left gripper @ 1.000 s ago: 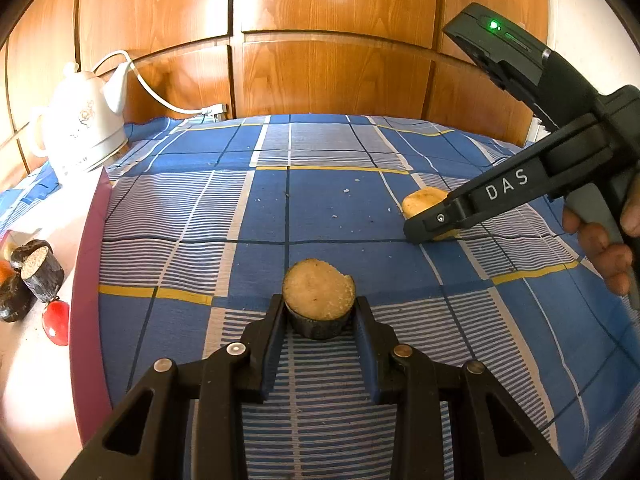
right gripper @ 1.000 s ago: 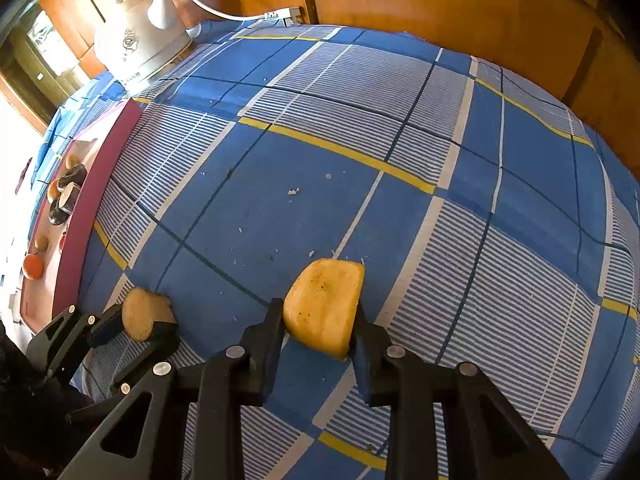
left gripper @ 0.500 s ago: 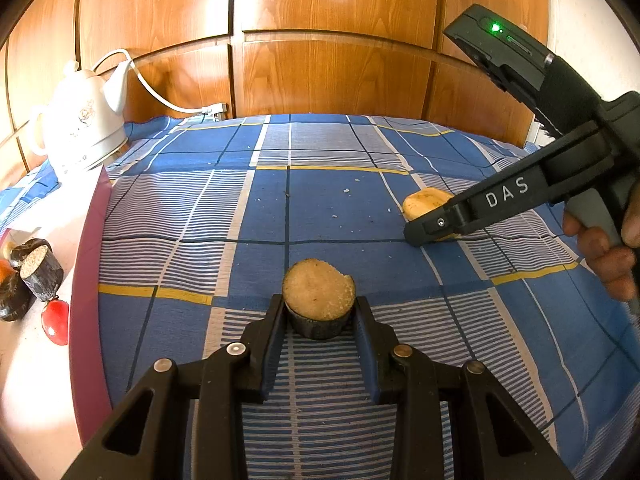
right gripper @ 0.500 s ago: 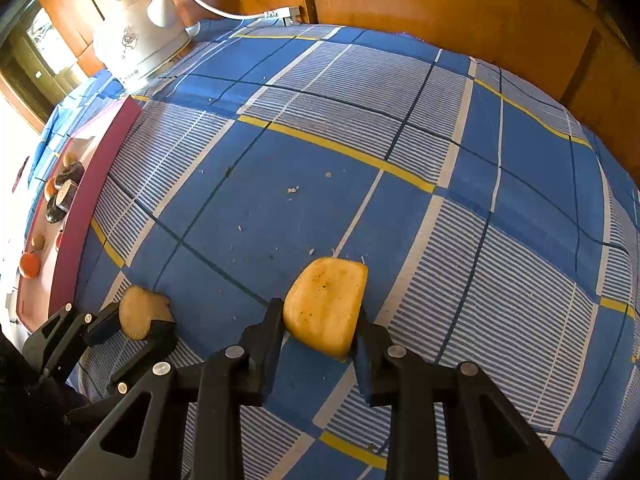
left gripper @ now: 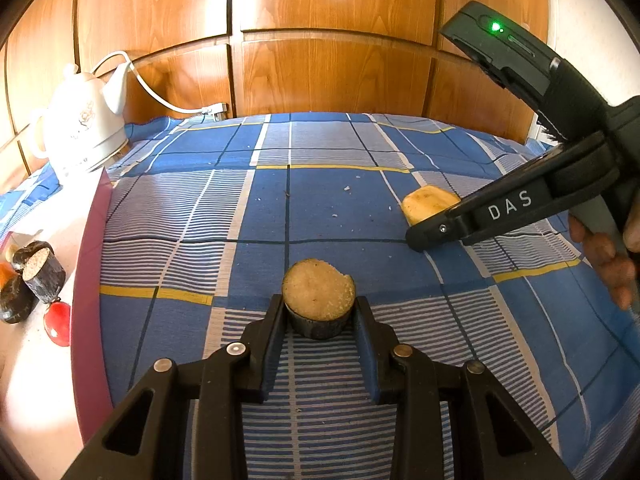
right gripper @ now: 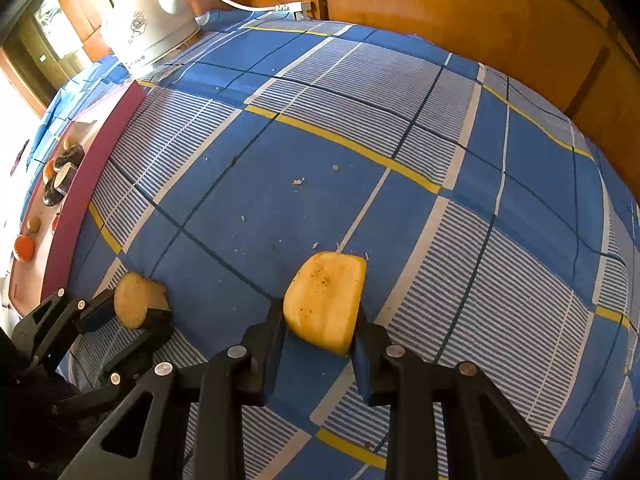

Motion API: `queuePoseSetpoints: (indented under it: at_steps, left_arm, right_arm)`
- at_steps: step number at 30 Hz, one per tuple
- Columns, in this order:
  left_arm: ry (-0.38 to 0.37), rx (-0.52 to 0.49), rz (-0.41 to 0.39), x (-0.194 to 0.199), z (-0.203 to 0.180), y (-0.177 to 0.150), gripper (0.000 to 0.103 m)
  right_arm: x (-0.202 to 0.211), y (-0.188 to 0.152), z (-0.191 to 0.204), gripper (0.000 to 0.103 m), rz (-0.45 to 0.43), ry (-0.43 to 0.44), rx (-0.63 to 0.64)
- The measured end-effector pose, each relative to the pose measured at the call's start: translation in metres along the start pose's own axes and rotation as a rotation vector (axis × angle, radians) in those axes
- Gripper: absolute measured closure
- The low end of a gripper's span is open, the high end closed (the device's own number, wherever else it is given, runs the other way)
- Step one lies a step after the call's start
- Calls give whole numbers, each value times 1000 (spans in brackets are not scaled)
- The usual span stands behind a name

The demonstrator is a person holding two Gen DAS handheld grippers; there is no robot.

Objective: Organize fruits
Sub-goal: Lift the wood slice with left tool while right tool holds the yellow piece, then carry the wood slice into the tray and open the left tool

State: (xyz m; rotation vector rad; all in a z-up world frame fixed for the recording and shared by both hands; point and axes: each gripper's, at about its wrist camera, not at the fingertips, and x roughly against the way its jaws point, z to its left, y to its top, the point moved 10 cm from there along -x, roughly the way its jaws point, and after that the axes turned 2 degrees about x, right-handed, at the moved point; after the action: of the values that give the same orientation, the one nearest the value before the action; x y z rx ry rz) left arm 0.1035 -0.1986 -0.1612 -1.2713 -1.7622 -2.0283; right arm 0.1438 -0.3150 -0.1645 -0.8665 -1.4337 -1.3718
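My left gripper (left gripper: 319,312) is shut on a round dark-skinned fruit piece (left gripper: 318,297) with a pale tan cut face turned up, held just over the blue checked cloth (left gripper: 328,200). My right gripper (right gripper: 320,320) is shut on a yellow fruit chunk (right gripper: 325,299), low over the same cloth. From the left wrist view the right gripper (left gripper: 424,236) comes in from the right, held by a hand (left gripper: 612,268), with the yellow chunk (left gripper: 428,204) at its tip. The right wrist view shows the left gripper (right gripper: 132,312) and its fruit piece (right gripper: 134,299) at lower left.
A white board with a maroon edge (left gripper: 86,248) lies left of the cloth and carries dark fruit pieces (left gripper: 42,270), a red fruit (left gripper: 57,324) and an orange one (right gripper: 25,248). A white kettle (left gripper: 82,128) with its cord stands at the back left. Wooden panels (left gripper: 328,68) close off the back.
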Motion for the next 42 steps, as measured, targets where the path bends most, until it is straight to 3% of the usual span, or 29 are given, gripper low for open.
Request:
queuePoseSetpoints:
  at_steps: [19, 30, 37, 42]
  left_arm:
    - [16, -6, 7, -1, -1, 0, 69]
    - [6, 22, 54, 2, -1, 3, 70]
    - [-51, 37, 22, 31, -9, 18, 70]
    - [-48, 123, 17, 58, 20, 27, 70]
  right_arm:
    - [0, 1, 8, 73, -5, -35, 56]
    - [2, 1, 10, 73, -17, -46, 74]
    - [2, 1, 10, 73, -20, -45, 75]
    - [2, 1, 10, 73, -22, -46, 76]
